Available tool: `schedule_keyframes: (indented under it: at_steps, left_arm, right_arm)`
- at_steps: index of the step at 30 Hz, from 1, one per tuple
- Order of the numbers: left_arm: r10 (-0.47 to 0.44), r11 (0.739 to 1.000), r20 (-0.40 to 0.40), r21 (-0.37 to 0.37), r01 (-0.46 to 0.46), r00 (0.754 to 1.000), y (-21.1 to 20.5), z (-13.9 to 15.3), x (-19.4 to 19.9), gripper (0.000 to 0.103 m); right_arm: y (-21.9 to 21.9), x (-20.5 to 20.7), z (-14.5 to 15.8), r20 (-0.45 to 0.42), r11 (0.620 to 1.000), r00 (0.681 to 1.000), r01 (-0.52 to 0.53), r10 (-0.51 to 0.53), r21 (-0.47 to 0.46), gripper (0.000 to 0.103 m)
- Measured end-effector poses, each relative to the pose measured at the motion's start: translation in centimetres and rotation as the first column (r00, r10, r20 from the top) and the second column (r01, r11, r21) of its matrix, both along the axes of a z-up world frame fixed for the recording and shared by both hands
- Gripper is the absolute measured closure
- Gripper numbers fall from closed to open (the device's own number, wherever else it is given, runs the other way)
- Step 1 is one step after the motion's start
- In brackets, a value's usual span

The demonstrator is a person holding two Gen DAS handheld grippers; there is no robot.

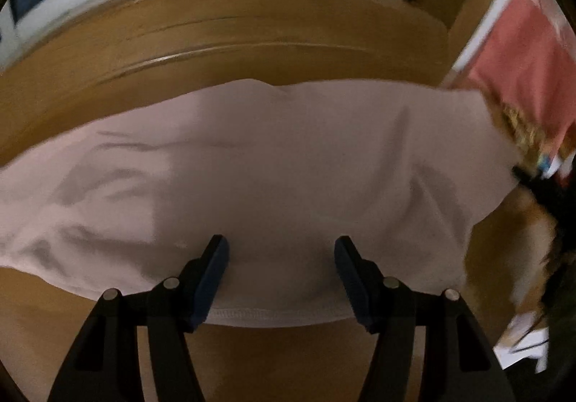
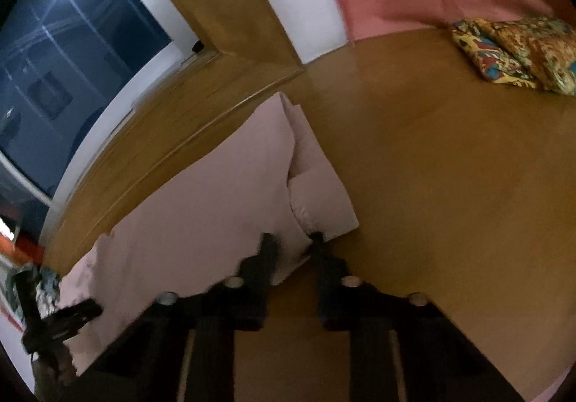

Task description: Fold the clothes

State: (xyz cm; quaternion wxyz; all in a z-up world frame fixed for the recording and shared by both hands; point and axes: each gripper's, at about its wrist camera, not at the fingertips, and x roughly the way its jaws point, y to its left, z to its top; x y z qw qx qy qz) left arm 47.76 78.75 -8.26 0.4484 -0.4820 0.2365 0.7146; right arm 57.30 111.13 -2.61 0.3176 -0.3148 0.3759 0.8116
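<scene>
The left gripper (image 1: 280, 279) has its fingers (image 1: 212, 279) spread wide, one each side of the stitched hem of a pale pink garment (image 1: 273, 164). The cloth lies under and ahead of them, with nothing pinched between them. This garment is the landmark for the rest.

It lies on a wooden worktop (image 1: 288, 358), and its long axis runs left to right across the left wrist view, so the hem edge meets the left fingers broadside. On the garment's right end, the right gripper (image 2: 291, 247) has its fingers drawn close together around a bunched corner, where a folded-over flap with a ribbed band sits. Motion blur keeps me from telling whether they truly pinch the cloth or only bracket it.

In the right wrist view the left gripper shows as a dark shape at the garment's far left end, so the two grippers stand at opposite ends of the long axis. As I judge it, the flap on the right shows at least one fold already in the cloth; how much folding remains I cannot settle.

Beyond the garment the bare worktop runs to a wooden window ledge (image 1: 252, 20). Well apart from it, to the right, lies a patterned cloth (image 2: 522, 53).
</scene>
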Motion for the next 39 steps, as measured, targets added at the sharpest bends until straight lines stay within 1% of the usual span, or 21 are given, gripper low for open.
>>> schedule_keyframes:
  at_steps: [1,3,4,5,6,9,11,12,15,17,19,21,23,24,27,30,31,33,35,37,39]
  left_arm:
    - [-0.019,1.0,-0.028,-0.019,0.019,0.999,0.2,-0.1,0.4,0.045]
    - [-0.036,0.999,-0.036,-0.027,0.035,0.999,0.4,-0.1,0.7,0.042]
    - [-0.044,0.999,-0.039,-0.031,0.043,0.998,0.5,-0.1,0.9,0.042]
    - [-0.052,0.998,-0.043,-0.036,0.051,0.998,0.6,-0.2,1.0,0.042]
    - [-0.06,0.997,-0.047,-0.04,0.059,0.997,0.7,-0.2,1.2,0.042]
    - [-0.082,0.995,-0.055,-0.053,0.08,0.995,1.1,-0.2,1.7,0.044]
    - [-0.077,0.996,-0.029,-0.053,0.075,0.997,0.9,0.0,1.7,0.045]
    - [-0.094,0.995,-0.015,-0.041,0.094,0.995,0.9,0.2,2.1,0.045]
    - [-0.148,0.989,0.028,-0.006,0.149,0.989,1.2,0.6,3.2,0.045]
    - [-0.185,0.983,0.055,0.019,0.184,0.981,1.3,0.9,3.9,0.045]
    - [-0.222,0.975,0.081,0.045,0.219,0.972,1.5,1.2,4.6,0.045]
    - [-0.243,0.97,0.098,0.045,0.239,0.965,1.5,0.8,5.1,0.045]
    - [-0.256,0.967,0.064,0.034,0.254,0.965,2.0,0.3,5.7,0.043]
    - [-0.262,0.965,0.05,0.031,0.261,0.964,2.1,0.1,5.9,0.043]
    - [-0.276,0.961,0.055,0.041,0.274,0.959,0.8,0.7,6.5,0.043]
    - [-0.23,0.972,0.08,0.07,0.225,0.97,-0.8,1.3,5.5,0.043]
    - [-0.212,0.975,0.086,0.079,0.205,0.973,-1.4,1.6,5.0,0.043]
    - [-0.148,0.986,0.066,0.092,0.141,0.987,-3.4,2.4,3.1,0.043]
    - [-0.067,0.994,0.027,0.092,0.064,0.997,-5.6,3.0,0.5,0.043]
    - [-0.001,0.998,-0.011,0.069,0.001,1.0,-6.9,2.9,-1.9,0.043]
    - [0.049,0.998,-0.026,0.052,-0.047,0.998,-7.8,2.5,-4.0,0.043]
  right_arm:
    - [0.8,0.6,0.5,0.01,1.0,1.0,0.013,-0.014,0.019,0.094]
    - [2.5,2.0,1.1,0.003,0.999,1.0,0.03,-0.03,0.017,0.095]
    - [3.0,2.3,1.4,0.015,0.999,0.999,0.04,-0.041,0.032,0.1]
    - [3.3,2.6,1.8,0.051,0.996,0.997,0.051,-0.054,0.068,0.103]
    - [3.7,2.8,2.1,0.084,0.993,0.994,0.059,-0.068,0.101,0.103]
    - [4.5,3.8,2.3,0.01,0.998,0.998,0.062,-0.062,0.03,0.102]
    - [4.1,4.3,2.5,-0.006,0.998,0.998,0.062,-0.062,0.0,0.1]
    - [3.7,4.4,2.6,-0.024,0.999,0.998,0.052,-0.053,-0.015,0.099]
    - [1.8,3.5,3.1,-0.057,1.0,0.998,-0.016,0.016,0.004,0.098]
    - [0.7,1.9,3.1,-0.004,0.995,0.997,-0.077,0.078,0.06,0.096]
    - [-0.1,-0.6,2.6,0.07,0.981,0.986,-0.158,0.151,0.11,0.096]
    - [-0.3,-2.1,1.2,0.129,0.975,0.975,-0.193,0.179,0.111,0.096]
    - [0.4,-2.3,-0.4,0.207,0.981,0.967,-0.171,0.148,0.096,0.098]
    - [0.8,-2.2,-1.0,0.236,0.983,0.963,-0.158,0.134,0.089,0.102]
    - [1.9,-0.6,-0.9,0.211,0.992,0.973,-0.109,0.092,0.071,0.103]
    - [1.6,-0.9,0.1,0.314,0.987,0.948,-0.102,0.057,0.128,0.103]
    - [1.4,-1.0,0.4,0.338,0.984,0.94,-0.105,0.05,0.145,0.1]
    - [0.1,-1.4,1.8,0.314,0.975,0.946,-0.145,0.086,0.169,0.099]
    - [-2.1,-3.0,2.7,0.275,0.96,0.946,-0.223,0.171,0.169,0.097]
    - [-4.5,-4.9,2.8,0.231,0.938,0.932,-0.315,0.278,0.141,0.096]
    - [-6.3,-6.4,2.3,0.212,0.916,0.913,-0.379,0.349,0.128,0.096]
